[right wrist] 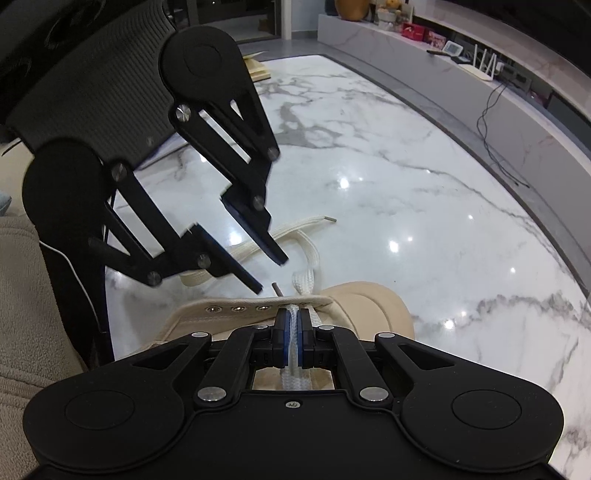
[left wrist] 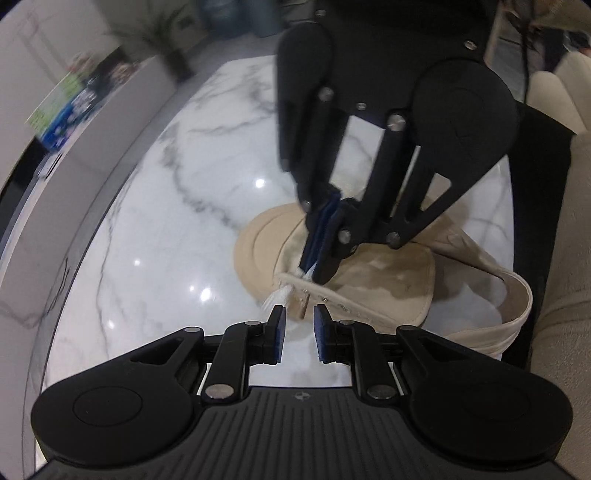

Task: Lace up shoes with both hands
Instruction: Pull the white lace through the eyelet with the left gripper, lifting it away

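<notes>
A beige canvas shoe (left wrist: 369,273) lies on the white marble table (left wrist: 192,192), toe to the left in the left wrist view. My right gripper (left wrist: 316,271) comes down from above and is shut on the white lace (left wrist: 275,295) at the front eyelets. My left gripper (left wrist: 298,321) is open just short of the shoe's eyelet edge, nothing between its pads. In the right wrist view my right gripper (right wrist: 294,319) pinches the white lace (right wrist: 293,332) over the shoe (right wrist: 365,306). The left gripper (right wrist: 273,273) hangs open above the eyelet row (right wrist: 238,308). The lace's loose length (right wrist: 291,229) trails over the table.
A beige sofa (left wrist: 565,258) borders the table on the right in the left wrist view. A grey sideboard (right wrist: 461,70) with boxes, a white router and cables runs along the far side. A plant (left wrist: 166,33) stands at the back.
</notes>
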Available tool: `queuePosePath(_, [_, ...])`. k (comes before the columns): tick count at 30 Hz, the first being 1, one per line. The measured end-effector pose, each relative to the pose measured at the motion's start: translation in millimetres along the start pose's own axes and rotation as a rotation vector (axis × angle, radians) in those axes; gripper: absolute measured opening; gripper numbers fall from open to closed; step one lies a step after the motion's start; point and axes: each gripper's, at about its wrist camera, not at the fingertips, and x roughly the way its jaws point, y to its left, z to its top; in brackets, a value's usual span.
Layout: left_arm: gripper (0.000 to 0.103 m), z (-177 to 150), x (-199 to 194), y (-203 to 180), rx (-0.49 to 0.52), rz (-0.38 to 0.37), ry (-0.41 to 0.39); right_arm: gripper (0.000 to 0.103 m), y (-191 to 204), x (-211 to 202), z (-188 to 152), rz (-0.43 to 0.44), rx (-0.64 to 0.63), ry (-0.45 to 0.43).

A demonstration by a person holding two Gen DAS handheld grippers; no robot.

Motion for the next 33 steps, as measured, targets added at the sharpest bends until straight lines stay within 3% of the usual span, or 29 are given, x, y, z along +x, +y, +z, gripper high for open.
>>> queuePosePath(6, [0.015, 5, 10, -7, 0.109, 0.004, 0.017, 0.003, -1, 1, -1, 0.008, 0.015, -0.008])
queuePosePath(13, [0.002, 3, 16, -13, 0.142, 0.002, 0.010, 0.003, -4, 1, -4, 0.013, 0.047, -0.020])
queuePosePath(21, [0.002, 4, 16, -10, 0.056, 0.028, 0.010, 0.004, 0, -4, -9, -0.014, 0.087, -0.042])
queuePosePath(25, [0.002, 2, 9, -10, 0.003, 0.059, 0.009, 0.015, 5, -12, -14, -0.070, 0.105, -0.064])
queuePosePath(33, [0.002, -18, -15, 2, -0.087, 0.124, 0.034, 0.020, 22, -35, -34, -0.157, 0.162, -0.111])
